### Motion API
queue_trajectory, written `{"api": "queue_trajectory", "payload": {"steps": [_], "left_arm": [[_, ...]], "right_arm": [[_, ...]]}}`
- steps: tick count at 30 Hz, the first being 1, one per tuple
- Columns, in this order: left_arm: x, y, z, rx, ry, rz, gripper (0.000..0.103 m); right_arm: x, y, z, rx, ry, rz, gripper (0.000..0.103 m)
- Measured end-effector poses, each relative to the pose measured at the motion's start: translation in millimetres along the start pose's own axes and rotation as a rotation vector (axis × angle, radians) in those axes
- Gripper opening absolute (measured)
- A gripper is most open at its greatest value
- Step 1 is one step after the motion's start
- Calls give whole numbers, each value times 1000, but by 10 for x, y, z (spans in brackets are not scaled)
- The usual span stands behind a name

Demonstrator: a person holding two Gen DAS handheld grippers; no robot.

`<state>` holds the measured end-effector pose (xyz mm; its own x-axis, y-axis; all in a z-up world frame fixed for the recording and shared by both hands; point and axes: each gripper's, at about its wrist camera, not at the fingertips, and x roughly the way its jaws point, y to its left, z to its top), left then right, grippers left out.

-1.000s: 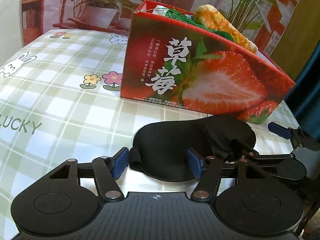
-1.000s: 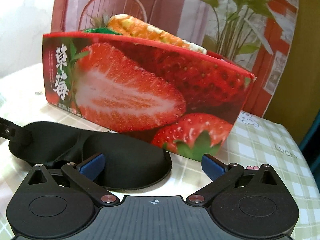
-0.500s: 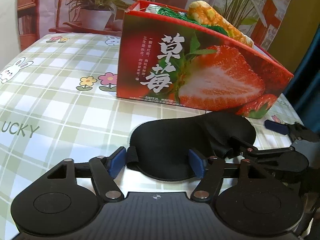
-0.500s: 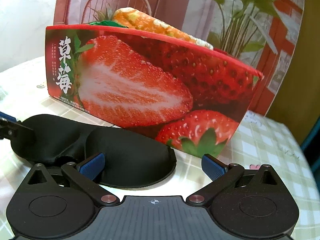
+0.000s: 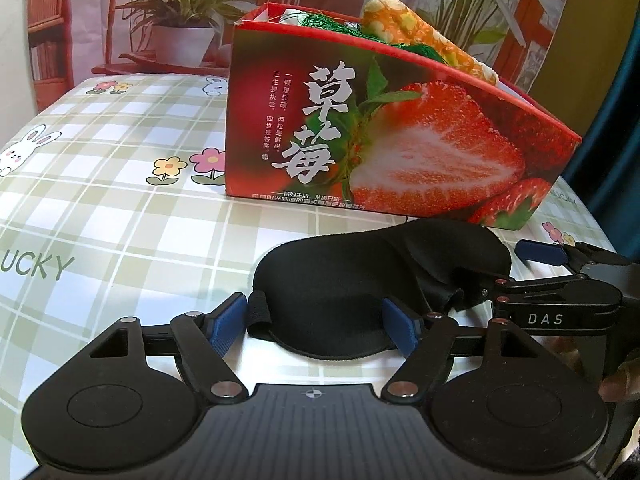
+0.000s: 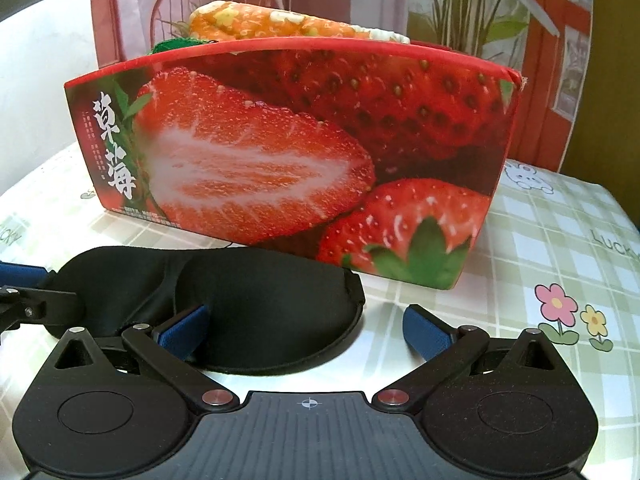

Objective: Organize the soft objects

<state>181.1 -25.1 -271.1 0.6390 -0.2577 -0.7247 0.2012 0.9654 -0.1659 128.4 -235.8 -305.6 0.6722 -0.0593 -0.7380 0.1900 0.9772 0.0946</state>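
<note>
Left wrist view: a black sleep mask (image 5: 360,284) lies flat on the checked worktop (image 5: 120,216) before a strawberry box (image 5: 400,136), long axis left to right. It looks light and floppy, best pinched at a padded edge. Left hand-held gripper (image 5: 318,326) straddles one end, jaws wide; right hand-held gripper (image 6: 306,330) likewise.

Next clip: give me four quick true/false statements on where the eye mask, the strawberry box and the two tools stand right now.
1. The black eye mask lies on the checked tablecloth in front of the strawberry box. True.
2. The box is empty. False: an orange plush item and something green poke above its rim.
3. The left tool is open, fingers either side of one end of the mask. True.
4. The right tool is shut on the mask. False: it is open.
</note>
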Motion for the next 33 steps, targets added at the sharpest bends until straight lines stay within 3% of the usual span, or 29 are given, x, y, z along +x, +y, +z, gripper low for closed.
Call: {"api": "queue_trajectory", "payload": {"steps": [12, 14, 17, 21, 26, 28, 33], "left_arm": [[18, -41, -1, 30, -1, 20, 77], [16, -32, 3, 26, 1, 16, 77], [12, 10, 19, 17, 6, -1, 76], [-12, 47, 14, 3, 11, -17, 74], [-57, 83, -8, 1, 5, -14, 66], [-70, 98, -3, 11, 7, 2, 53], [-131, 182, -8, -30, 20, -8, 44]], "right_arm": [[26, 20, 22, -11, -3, -4, 101], [2, 38, 8, -25, -14, 4, 96], [-75, 100, -35, -69, -43, 26, 77], [-166, 209, -51, -100, -48, 0, 62], [-304, 287, -84, -50, -16, 50, 27], [-368, 344, -108, -47, -9, 46, 23], [-522, 348, -200, 101, 18, 39, 22]]}}
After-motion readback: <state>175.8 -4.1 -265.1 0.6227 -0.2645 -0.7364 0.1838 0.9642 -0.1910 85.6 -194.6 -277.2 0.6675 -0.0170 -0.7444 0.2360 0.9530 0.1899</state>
